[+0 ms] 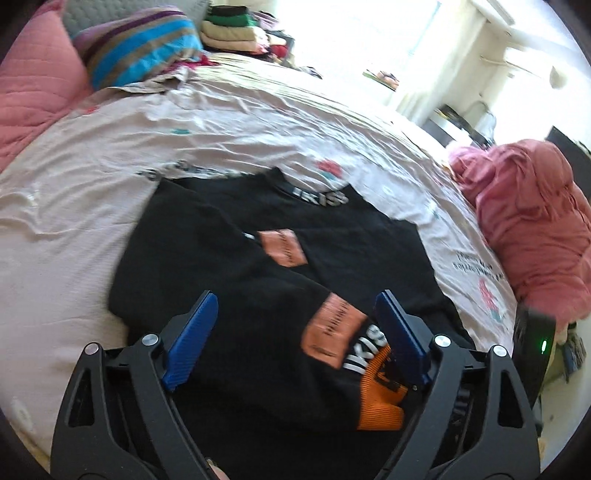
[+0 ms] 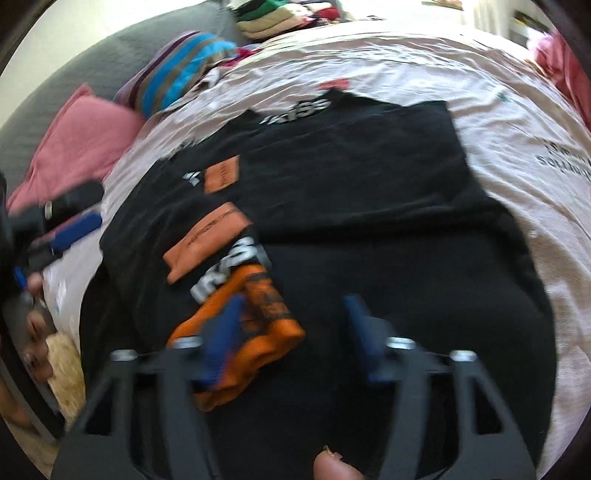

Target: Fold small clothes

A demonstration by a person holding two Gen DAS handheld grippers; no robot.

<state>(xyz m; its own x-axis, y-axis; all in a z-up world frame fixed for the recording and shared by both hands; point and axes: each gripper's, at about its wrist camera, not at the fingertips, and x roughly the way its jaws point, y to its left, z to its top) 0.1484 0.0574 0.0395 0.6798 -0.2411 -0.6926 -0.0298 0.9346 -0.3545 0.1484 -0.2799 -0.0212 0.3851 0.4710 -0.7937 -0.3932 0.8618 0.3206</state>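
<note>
garment: black top (image 1: 229, 266) with orange patches lies partly folded on the bed (image 1: 92, 155) | my left hand-held gripper (image 1: 295, 314) — jaws wide apart over its orange cuff (image 1: 380, 410), gripping nothing | my right hand-held gripper (image 2: 293, 314) — jaws parted above the cloth, cuff beside its left finger, nothing held

Pale printed bedsheet (image 1: 229, 122) is spreading ahead of the gripper; pink pillow (image 1: 33, 107) far-left; bright window (image 1: 369, 33) is glaring ahead-right.
</note>
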